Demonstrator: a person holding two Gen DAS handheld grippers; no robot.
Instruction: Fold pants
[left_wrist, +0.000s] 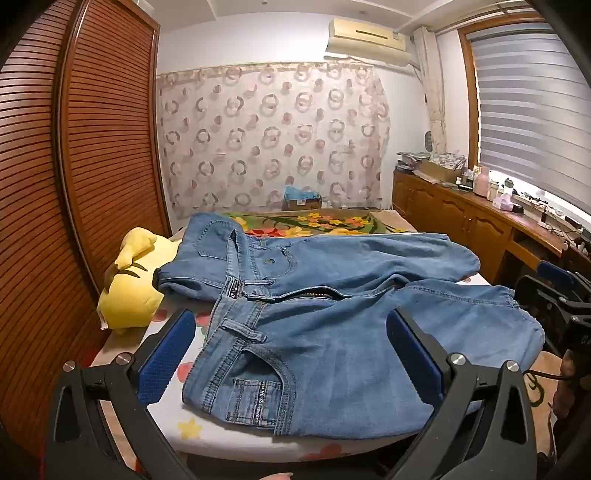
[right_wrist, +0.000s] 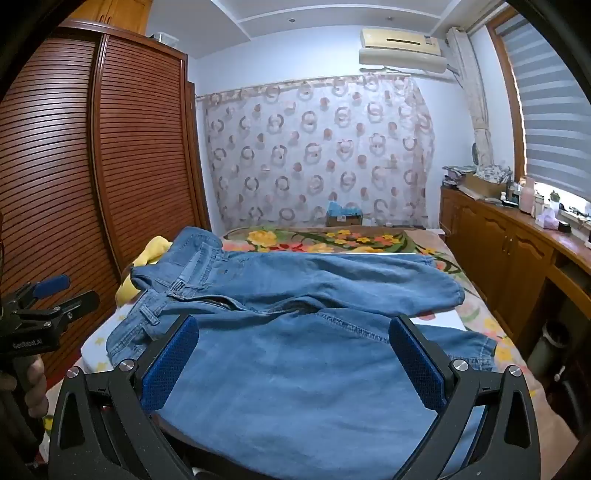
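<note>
While both tools gape empty, jeans (left_wrist: 332, 295) lie crosswise, waistband left, legs right

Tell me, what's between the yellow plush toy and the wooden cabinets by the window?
The blue denim jeans, spread open across the flowery bed sheet. The left wrist view shows it best.

"GenRobot.AI", white lettering, on the black body of the left tool (right_wrist: 55, 295). Jeans pocket tag (left_wrist: 259, 400): lettering illegible.
</note>
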